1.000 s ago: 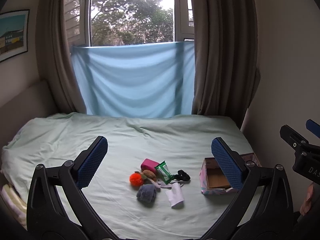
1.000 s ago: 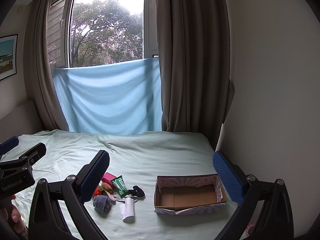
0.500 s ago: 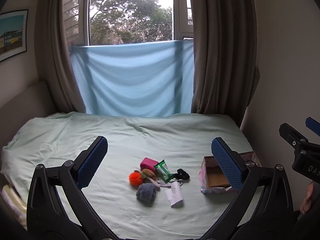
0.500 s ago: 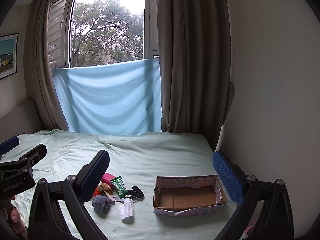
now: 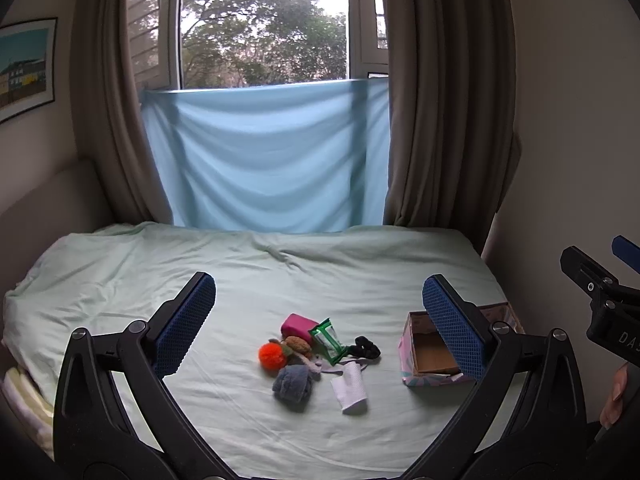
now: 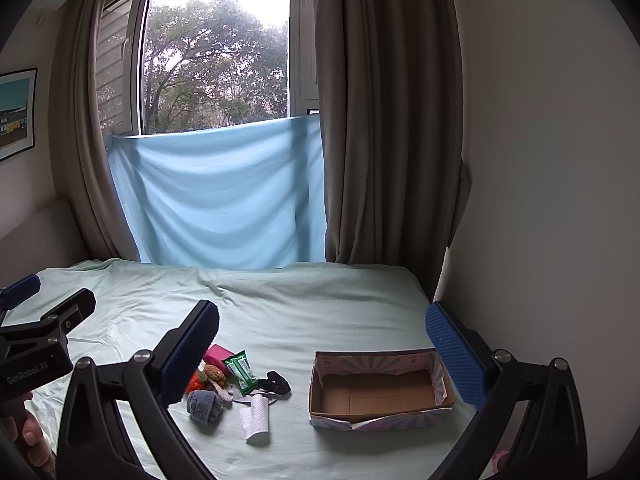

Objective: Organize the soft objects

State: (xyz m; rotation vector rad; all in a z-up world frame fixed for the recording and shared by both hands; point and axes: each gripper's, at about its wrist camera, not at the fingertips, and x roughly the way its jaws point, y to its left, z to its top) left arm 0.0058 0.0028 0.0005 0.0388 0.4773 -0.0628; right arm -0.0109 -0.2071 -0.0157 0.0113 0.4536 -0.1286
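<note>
Two open claws, left claw (image 6: 24,320) marked "GenRobot.AI"

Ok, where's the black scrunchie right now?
In the left wrist view, the black scrunchie lies on the bed sheet, between the green packet and the cardboard box.

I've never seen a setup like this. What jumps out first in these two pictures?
A small heap of soft things lies mid-bed on the pale green sheet: an orange pompom, a grey-blue sock bundle, a pink pouch and a black scrunchie. To its right sits an empty cardboard box. Both tools, left and right, are wide open above the bed, holding nothing.
</note>
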